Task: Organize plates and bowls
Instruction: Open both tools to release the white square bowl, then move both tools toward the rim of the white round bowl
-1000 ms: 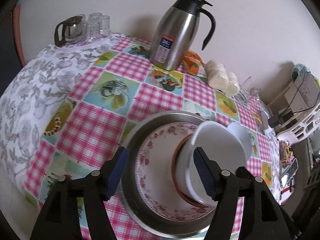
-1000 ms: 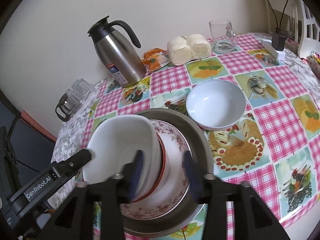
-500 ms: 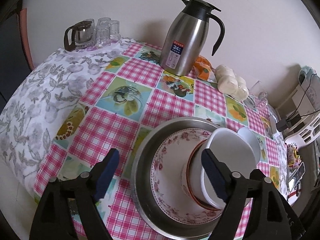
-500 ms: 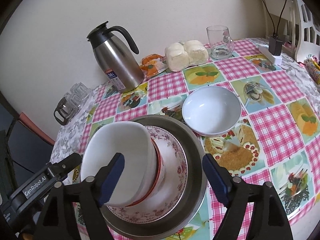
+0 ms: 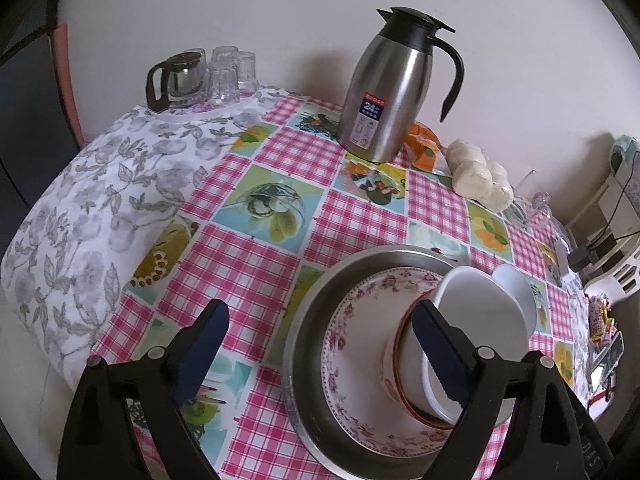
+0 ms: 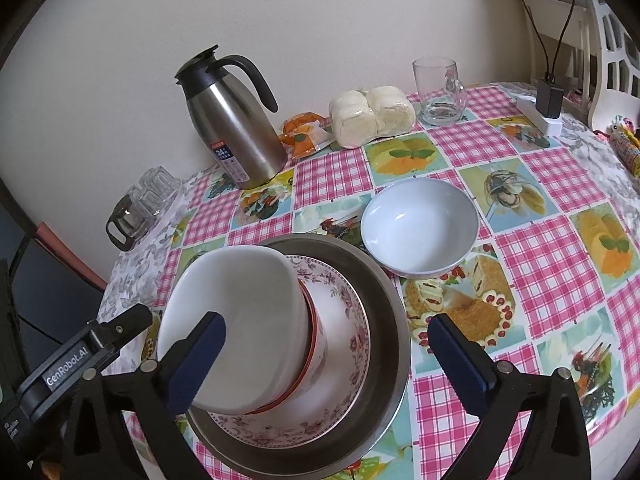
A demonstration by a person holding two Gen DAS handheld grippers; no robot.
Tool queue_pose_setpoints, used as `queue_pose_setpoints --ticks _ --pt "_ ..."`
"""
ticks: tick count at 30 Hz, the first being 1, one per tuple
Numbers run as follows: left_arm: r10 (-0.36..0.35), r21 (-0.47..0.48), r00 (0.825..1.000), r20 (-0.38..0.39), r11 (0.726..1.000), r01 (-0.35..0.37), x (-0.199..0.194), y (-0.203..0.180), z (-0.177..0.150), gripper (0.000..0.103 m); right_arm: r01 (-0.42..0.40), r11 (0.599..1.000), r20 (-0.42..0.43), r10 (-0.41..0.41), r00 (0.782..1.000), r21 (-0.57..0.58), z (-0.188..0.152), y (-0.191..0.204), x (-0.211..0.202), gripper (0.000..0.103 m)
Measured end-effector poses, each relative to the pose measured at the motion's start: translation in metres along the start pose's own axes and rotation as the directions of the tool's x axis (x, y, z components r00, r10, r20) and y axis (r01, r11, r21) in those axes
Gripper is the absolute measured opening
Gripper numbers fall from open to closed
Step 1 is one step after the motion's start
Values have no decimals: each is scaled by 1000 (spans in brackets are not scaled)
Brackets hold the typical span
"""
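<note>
A deep white bowl (image 6: 240, 304) sits nested in a red-rimmed bowl (image 6: 316, 364). Both rest on a floral plate (image 6: 352, 320) inside a steel pan (image 6: 386, 296). My right gripper (image 6: 330, 358) hovers over this stack with its jaws opening wide, and neither pad touches the bowls. A second white bowl (image 6: 420, 224) stands alone on the cloth just beyond the pan. My left gripper (image 5: 320, 350) is open above the pan's (image 5: 310, 312) left side, its right finger in front of the white bowl (image 5: 476, 320), not gripping.
At the back stand a steel thermos jug (image 6: 236, 128), wrapped buns (image 6: 372, 116), an orange packet (image 6: 304, 136) and a glass mug (image 6: 440, 92). A glass pot with tumblers (image 5: 196, 76) sits far left. The table edge (image 5: 48, 216) drops off left.
Both grippers' jaws have spread apart and let go of the white bowl's rim. The bowl stays nested in the stack. The left gripper has drawn back slightly.
</note>
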State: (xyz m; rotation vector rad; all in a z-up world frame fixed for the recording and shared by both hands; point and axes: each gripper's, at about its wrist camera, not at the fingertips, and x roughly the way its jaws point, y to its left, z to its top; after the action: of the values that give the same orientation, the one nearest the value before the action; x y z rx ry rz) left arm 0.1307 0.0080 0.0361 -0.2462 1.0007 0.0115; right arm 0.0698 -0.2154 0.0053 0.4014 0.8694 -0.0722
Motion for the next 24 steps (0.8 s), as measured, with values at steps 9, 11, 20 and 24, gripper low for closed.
queue_pose_setpoints --ticks 9,11,20,24 --pt "37 5 999 18 999 -37 -4 0 0 94 -2 1000 9 2 1000 -13 0 1 -2 103" --pt "41 7 999 21 999 -42 -5 -1 0 94 -4 1000 9 4 1000 -12 0 1 -3 103" --pt "61 18 997 48 998 -62 -14 -7 -2 94 -11 1000 20 11 1000 -7 2 -4 -10 103" --pt "60 32 996 64 998 -62 -20 -13 -2 94 -20 1000 28 20 999 -7 4 -6 -16 103"
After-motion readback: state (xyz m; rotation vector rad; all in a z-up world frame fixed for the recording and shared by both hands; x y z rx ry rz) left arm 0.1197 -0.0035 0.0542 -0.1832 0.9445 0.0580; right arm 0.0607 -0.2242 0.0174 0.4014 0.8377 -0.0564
